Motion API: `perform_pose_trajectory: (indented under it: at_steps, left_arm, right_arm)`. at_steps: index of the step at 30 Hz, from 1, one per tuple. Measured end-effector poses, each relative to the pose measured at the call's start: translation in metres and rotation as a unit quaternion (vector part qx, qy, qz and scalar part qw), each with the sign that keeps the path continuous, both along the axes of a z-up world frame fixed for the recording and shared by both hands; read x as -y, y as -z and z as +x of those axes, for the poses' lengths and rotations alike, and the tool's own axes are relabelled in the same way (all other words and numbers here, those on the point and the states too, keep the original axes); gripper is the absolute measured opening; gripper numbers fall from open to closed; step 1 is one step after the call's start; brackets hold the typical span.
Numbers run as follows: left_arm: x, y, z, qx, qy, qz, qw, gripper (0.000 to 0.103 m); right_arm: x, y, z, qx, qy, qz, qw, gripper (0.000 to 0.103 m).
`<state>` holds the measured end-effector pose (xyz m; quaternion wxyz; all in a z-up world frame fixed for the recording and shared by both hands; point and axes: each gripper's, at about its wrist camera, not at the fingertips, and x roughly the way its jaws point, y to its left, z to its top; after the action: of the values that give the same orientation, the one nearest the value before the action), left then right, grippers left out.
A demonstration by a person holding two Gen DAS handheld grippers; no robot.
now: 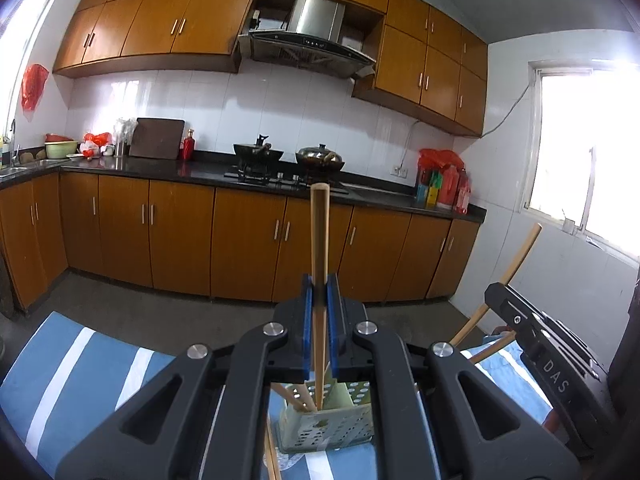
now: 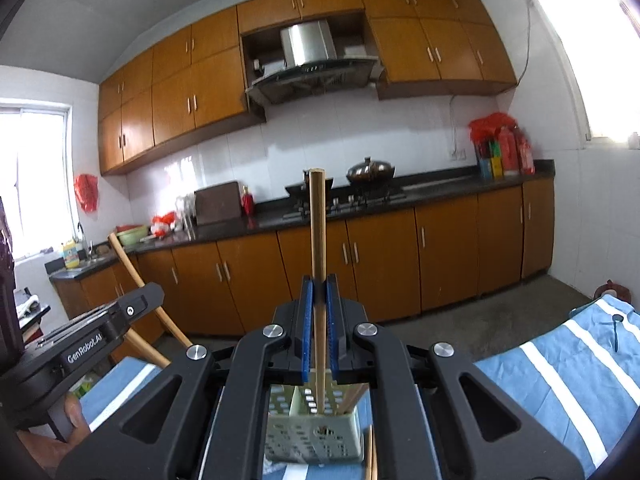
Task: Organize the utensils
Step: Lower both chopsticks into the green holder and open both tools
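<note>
Upright between the blue pads (image 1: 308, 316) of the left gripper (image 1: 320, 300) stands a wooden chopstick (image 1: 319, 240), pinched at about its middle with the jaws drawn in tight against it. Its blunt top rises well beyond the fingertips, and its lower end drops behind the linkage into a pale green perforated utensil holder (image 1: 332, 424) that sits directly below the jaws. Two more chopsticks (image 1: 294, 398) lean inside that holder, just left of the held one. The holder rests on a blue cloth with white stripes (image 1: 80, 364), which spreads out to the gripper's left.

Off to the right of this tool, the other gripper's black body is in view, with a chopstick angled up out of it.

The right gripper (image 2: 320, 300) mirrors the pose (same narrow gap, same vertical stick). Its blue pads (image 2: 307, 320) are closed on a second chopstick (image 2: 317, 240), and the lower end reaches down into the green holder (image 2: 312, 436) under the jaws, beside a central divider. Other sticks lean at the holder's right side. The striped cloth (image 2: 560, 360) extends to this tool's right.

To its left, the left gripper's black housing (image 2: 80, 344) shows, held in a hand (image 2: 60, 444) at the lower edge, with its chopstick (image 2: 128, 264) slanting upward.
</note>
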<state>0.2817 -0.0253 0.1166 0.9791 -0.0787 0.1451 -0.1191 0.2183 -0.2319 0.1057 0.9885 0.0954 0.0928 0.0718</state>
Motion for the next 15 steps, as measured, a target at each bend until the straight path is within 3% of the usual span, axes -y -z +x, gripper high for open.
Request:
perform_pose_trajectory:
  at_steps: [3, 4, 5, 15]
  left_arm:
    - [-0.004, -0.001, -0.001, 0.000, -0.002, -0.003, 1.0000, 0.011]
    - [-0.005, -0.002, -0.001, 0.000, -0.003, -0.003, 1.0000, 0.014]
    - [-0.005, -0.003, -0.002, 0.001, -0.003, -0.003, 1.0000, 0.019]
    - [-0.030, -0.022, -0.047, 0.021, -0.015, 0.001, 0.9997, 0.041]
  right_arm:
    - [0.000, -0.002, -0.003, -0.008, -0.004, 0.005, 1.000, 0.021]
    - [0.001, -0.004, -0.003, -0.009, -0.004, 0.008, 1.000, 0.034]
    - [0.003, -0.006, -0.006, -0.008, -0.003, 0.012, 1.000, 0.037]
    - [0.026, -0.024, -0.047, 0.008, 0.015, 0.004, 1.000, 0.040]
